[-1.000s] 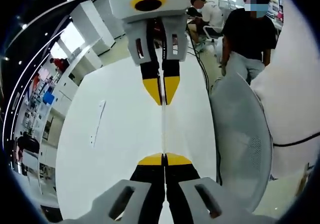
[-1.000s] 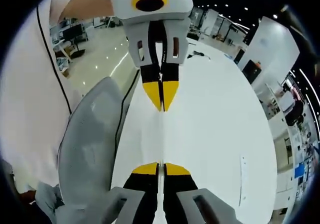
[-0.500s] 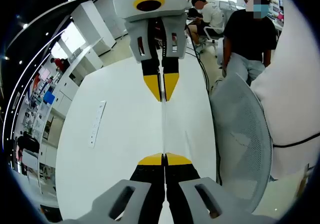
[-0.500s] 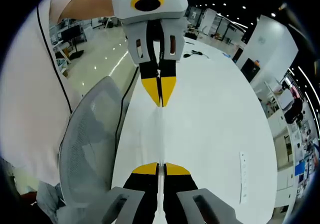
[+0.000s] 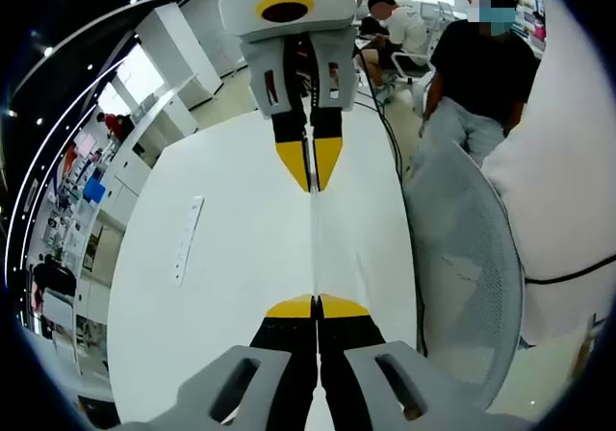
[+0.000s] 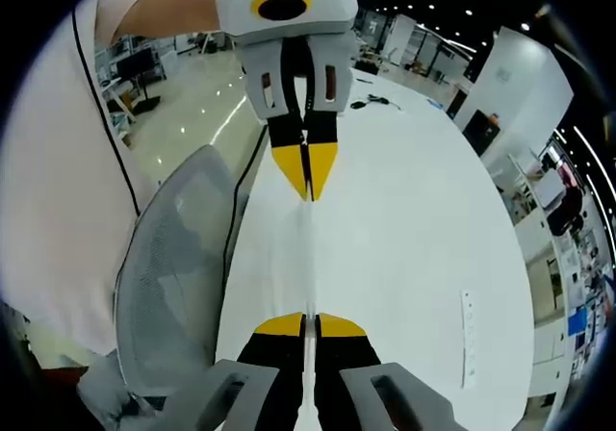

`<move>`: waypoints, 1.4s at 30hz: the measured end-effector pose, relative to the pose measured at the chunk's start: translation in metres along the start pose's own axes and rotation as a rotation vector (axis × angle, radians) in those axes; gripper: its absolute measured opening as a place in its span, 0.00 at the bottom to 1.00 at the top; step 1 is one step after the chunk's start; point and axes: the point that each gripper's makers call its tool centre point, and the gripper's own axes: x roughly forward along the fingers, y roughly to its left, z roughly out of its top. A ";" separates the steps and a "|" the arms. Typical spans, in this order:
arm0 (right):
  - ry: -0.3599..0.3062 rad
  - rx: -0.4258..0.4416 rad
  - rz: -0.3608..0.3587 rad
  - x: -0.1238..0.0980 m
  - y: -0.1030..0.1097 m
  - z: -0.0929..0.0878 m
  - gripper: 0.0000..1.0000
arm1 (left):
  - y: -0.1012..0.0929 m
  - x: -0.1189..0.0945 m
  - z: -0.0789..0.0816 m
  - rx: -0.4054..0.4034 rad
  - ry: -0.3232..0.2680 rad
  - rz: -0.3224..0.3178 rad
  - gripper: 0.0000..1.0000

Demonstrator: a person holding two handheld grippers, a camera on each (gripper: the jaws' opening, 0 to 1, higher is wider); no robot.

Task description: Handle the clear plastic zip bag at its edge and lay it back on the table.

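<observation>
The clear plastic zip bag (image 5: pixel 314 248) hangs edge-on as a thin pale line over the white table (image 5: pixel 221 287), stretched between the two grippers. My left gripper (image 5: pixel 316 306) is shut on its near end, yellow tips pressed together. Facing it from the top of the left gripper view, the right gripper (image 5: pixel 310 187) is shut on the far end. In the right gripper view the same bag (image 6: pixel 310 258) runs from my right gripper (image 6: pixel 308 323) up to the left gripper (image 6: pixel 307 196). Both pinch the bag's edge.
A grey mesh chair (image 5: pixel 462 258) stands at the table's edge, also in the right gripper view as the chair (image 6: pixel 173 277). A white power strip (image 5: pixel 188 239) lies on the table. A person in a white shirt (image 6: pixel 58 162) holds the grippers. Other people (image 5: pixel 481 56) are behind.
The two grippers have drawn slightly farther apart, so the bag's edge between them looks a little longer. Both stay shut on it.
</observation>
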 end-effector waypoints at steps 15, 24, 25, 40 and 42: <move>0.018 0.001 -0.009 -0.002 -0.003 -0.007 0.00 | 0.003 0.000 -0.003 -0.004 -0.001 0.007 0.00; 0.032 0.006 -0.015 -0.004 -0.003 -0.015 0.00 | 0.004 0.000 -0.005 -0.012 -0.001 0.010 0.00; 0.033 0.006 -0.015 -0.004 -0.003 -0.015 0.00 | 0.003 0.000 -0.005 -0.013 -0.001 0.010 0.00; 0.052 0.016 -0.020 -0.008 -0.004 -0.027 0.00 | 0.005 0.000 -0.008 -0.017 -0.003 0.016 0.00; 0.059 0.016 -0.022 -0.008 -0.004 -0.030 0.00 | 0.005 -0.001 -0.009 -0.019 0.000 0.016 0.00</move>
